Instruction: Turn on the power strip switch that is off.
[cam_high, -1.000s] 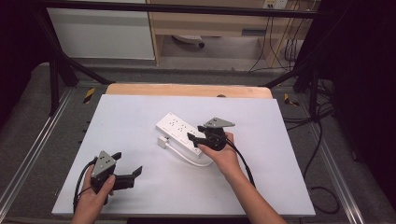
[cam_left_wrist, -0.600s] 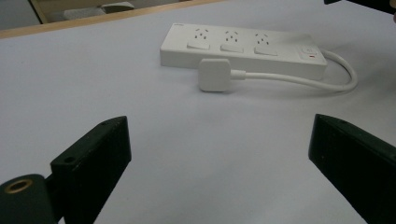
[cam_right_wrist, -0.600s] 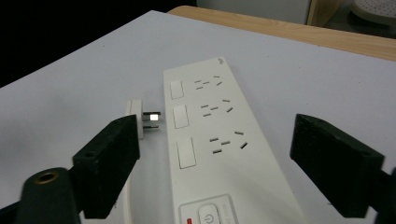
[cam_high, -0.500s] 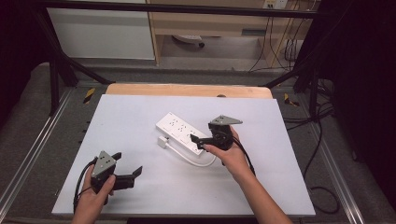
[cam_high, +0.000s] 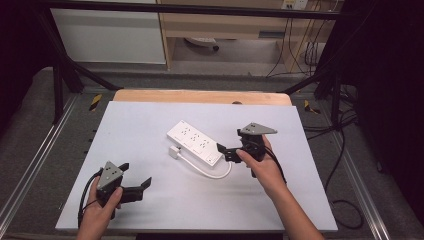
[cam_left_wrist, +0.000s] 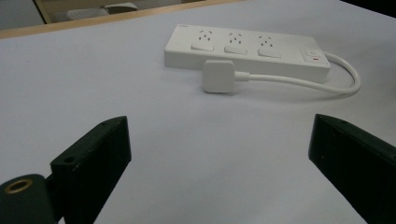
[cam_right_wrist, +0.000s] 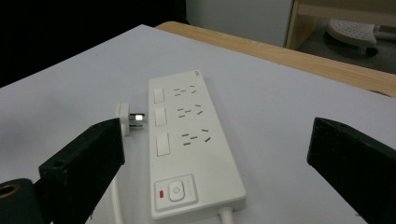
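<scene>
A white power strip (cam_high: 194, 141) lies at an angle in the middle of the white table, with its own white cable (cam_high: 212, 173) looped round to a plug (cam_high: 173, 151) lying beside it. My right gripper (cam_high: 225, 152) hovers just off the strip's switch end. Its jaws have just been opening and now stand wide with nothing pinched. In the right gripper view the power strip (cam_right_wrist: 187, 140) and the plug (cam_right_wrist: 128, 117) lie ahead of the right gripper (cam_right_wrist: 215, 140). My left gripper (cam_high: 135, 175) rests open near the front left. The left gripper (cam_left_wrist: 219, 140) faces the plug (cam_left_wrist: 218, 75) and the power strip (cam_left_wrist: 247, 51).
The white table top (cam_high: 150, 115) has a wooden edge (cam_high: 200, 96) at the back. Metal rails (cam_high: 35, 165) run along both sides, and black frame legs stand at the rear corners. Cables hang over the floor at the right (cam_high: 345, 150).
The right gripper has drawn back to the right from the strip's switch end, risen a little, and its jaws have spread. The left gripper has kept still.
</scene>
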